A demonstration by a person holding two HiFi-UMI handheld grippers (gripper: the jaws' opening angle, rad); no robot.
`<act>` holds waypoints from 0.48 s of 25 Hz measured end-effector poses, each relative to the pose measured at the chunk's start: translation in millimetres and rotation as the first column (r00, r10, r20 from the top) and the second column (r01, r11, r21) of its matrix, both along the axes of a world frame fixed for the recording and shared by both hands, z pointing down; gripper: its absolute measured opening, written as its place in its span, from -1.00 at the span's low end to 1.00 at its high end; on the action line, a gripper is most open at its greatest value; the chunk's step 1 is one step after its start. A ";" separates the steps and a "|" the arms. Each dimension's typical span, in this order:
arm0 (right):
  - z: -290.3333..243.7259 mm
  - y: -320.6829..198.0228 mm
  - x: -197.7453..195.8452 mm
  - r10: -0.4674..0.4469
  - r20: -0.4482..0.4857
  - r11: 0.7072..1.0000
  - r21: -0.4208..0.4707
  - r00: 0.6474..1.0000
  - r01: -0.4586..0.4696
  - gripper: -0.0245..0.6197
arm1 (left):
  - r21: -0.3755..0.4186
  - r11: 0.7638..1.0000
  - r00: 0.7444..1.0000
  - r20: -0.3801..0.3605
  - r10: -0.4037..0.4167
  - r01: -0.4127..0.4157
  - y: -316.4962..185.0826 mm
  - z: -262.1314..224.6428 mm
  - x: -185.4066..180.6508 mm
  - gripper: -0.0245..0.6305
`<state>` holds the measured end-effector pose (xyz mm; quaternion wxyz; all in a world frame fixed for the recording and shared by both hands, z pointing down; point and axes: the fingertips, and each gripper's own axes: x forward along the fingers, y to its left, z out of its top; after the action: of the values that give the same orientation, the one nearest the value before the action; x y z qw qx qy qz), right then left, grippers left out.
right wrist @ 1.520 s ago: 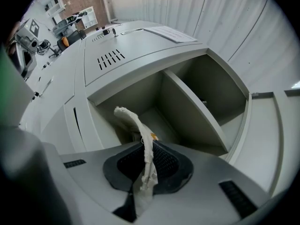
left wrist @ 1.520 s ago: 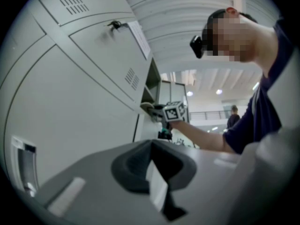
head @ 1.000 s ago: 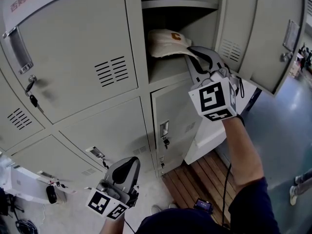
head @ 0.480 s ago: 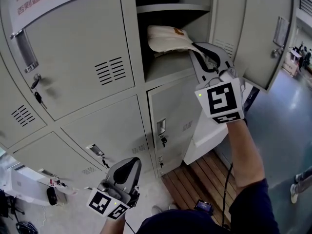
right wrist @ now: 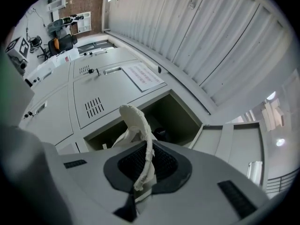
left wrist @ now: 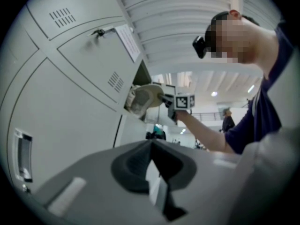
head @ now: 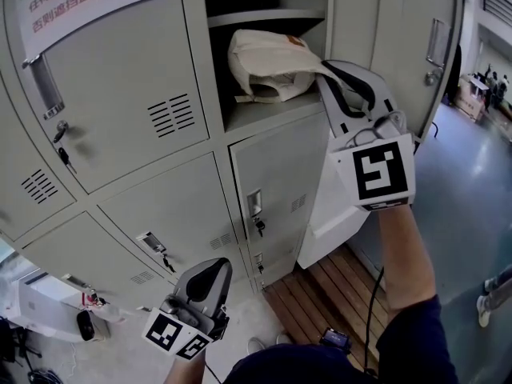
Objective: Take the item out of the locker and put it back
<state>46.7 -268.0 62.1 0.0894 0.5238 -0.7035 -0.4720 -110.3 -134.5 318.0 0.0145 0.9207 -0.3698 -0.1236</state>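
Note:
A cream cloth bag [head: 268,62] with an orange mark sits at the front of the open locker compartment [head: 264,112], bulging over its edge. My right gripper [head: 326,70] reaches up to it and is shut on the bag's strap [right wrist: 141,125], which runs down between the dark pads [right wrist: 161,165]. The left gripper view shows the bag [left wrist: 143,97] from below, beside the right gripper's marker cube [left wrist: 183,101]. My left gripper [head: 210,269] hangs low in front of the bottom lockers, shut and empty [left wrist: 152,172].
The compartment's door [head: 400,38] stands open to the right, and a lower door [head: 336,206] is open too. Closed lockers with hanging keys [head: 64,154] fill the left. A wooden pallet [head: 336,282] lies on the floor below.
My right gripper has risen and drawn toward me with the strap. The bag has lifted and bunched at the compartment's front. The left gripper has hardly shifted.

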 end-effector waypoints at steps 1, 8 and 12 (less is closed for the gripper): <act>-3.1 5.7 1.6 -0.004 0.006 1.000 0.008 1.000 0.004 -0.86 | 0.001 1.000 1.000 0.001 0.001 -0.001 1.7 -0.4 1.5 -0.92; -18.7 40.7 16.2 -0.055 0.062 0.997 0.048 0.997 0.052 -0.86 | 0.010 1.000 1.000 0.009 -0.001 0.001 12.3 -3.8 14.4 -0.92; -22.7 57.2 30.1 -0.078 0.096 0.995 0.063 0.992 0.072 -0.86 | 0.016 1.000 1.000 0.016 -0.006 0.006 15.4 -5.1 24.3 -0.92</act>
<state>76.8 -210.8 39.3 0.0213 0.5220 -0.7120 -0.4692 -86.0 -119.2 312.9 0.0036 0.9207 -0.3717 -0.1191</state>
